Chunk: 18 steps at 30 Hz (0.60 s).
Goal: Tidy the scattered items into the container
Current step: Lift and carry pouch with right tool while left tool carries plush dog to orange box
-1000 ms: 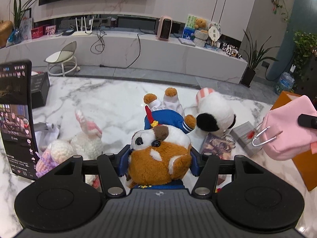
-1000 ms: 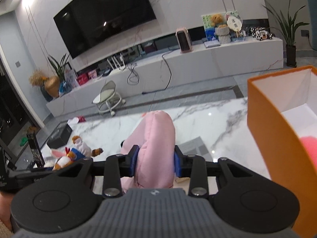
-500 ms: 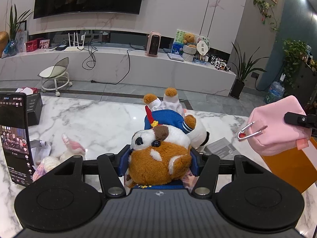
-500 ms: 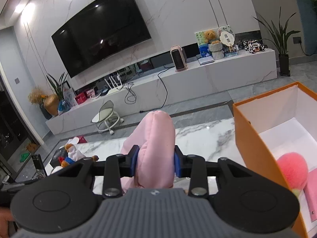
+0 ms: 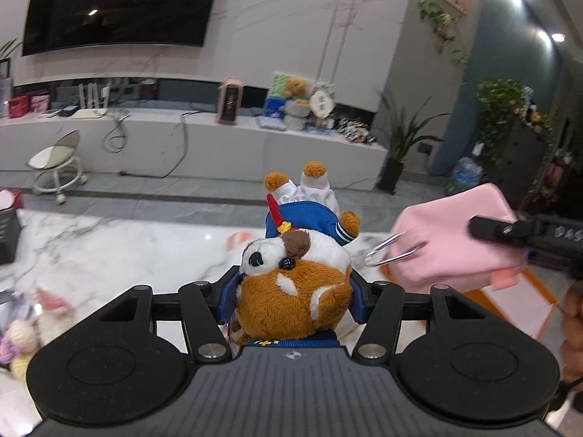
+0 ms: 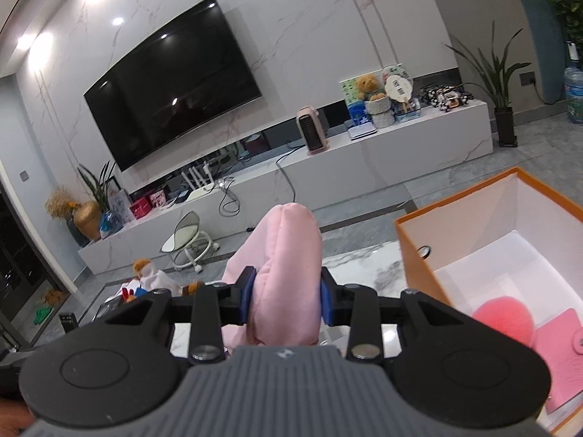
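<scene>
My left gripper (image 5: 293, 296) is shut on a brown and white plush dog (image 5: 295, 276) in a blue sailor suit and holds it above the marble table (image 5: 109, 247). My right gripper (image 6: 286, 300) is shut on a pink fabric pouch (image 6: 284, 276), held just left of the orange box (image 6: 419, 255). The pouch also shows in the left wrist view (image 5: 452, 240), with a metal clip, above the box (image 5: 510, 302). Inside the box lie a pink round plush (image 6: 503, 320) and a flat pink item (image 6: 561, 349).
A crocheted bunny toy (image 5: 25, 331) lies on the table at the left edge. A black box (image 5: 7, 229) stands at the far left. Beyond the table are a white TV bench (image 5: 218, 145) and a small stool (image 5: 54, 160).
Both grippers have risen with their loads. The right gripper has carried the pouch closer to the orange box, whose inside now shows more. The left gripper has lifted the dog higher and rightward.
</scene>
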### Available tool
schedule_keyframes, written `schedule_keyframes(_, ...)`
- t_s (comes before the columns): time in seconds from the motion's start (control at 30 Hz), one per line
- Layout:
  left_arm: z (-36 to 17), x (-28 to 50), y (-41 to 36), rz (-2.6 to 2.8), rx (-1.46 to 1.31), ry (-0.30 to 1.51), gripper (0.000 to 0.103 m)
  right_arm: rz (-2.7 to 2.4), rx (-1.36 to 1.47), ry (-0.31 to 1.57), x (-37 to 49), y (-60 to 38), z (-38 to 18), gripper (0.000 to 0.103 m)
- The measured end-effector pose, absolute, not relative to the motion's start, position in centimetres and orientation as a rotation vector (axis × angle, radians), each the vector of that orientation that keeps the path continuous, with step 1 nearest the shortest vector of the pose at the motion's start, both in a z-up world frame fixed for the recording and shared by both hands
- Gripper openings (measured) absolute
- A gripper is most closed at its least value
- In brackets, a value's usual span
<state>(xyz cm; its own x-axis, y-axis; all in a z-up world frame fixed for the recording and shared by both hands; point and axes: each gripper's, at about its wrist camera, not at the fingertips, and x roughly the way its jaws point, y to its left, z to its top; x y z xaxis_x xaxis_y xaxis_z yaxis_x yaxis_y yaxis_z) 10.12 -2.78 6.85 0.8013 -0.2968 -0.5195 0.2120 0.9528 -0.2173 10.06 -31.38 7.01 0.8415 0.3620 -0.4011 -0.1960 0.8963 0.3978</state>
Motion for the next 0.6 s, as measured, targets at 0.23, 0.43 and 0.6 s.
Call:
schedule_keyframes(0.23, 7.7, 11.2, -5.6, -0.324, -0.177, 0.554, 0.067, 0.235, 0.377, 0.451, 9.8, -33.8, 7.8, 0.038)
schedule_keyframes(0.43, 7.6, 12.0, -8.4, -0.373, -0.193, 0.555, 0.067, 0.184, 0.399, 0.419, 9.4, -36.1, 8.6, 0.038)
schedule_keyframes(0.6, 7.7, 12.2, -10.7, -0.419, -0.197, 0.553, 0.067, 0.137, 0.421, 0.399, 9.1, -38.1, 9.1, 0.038)
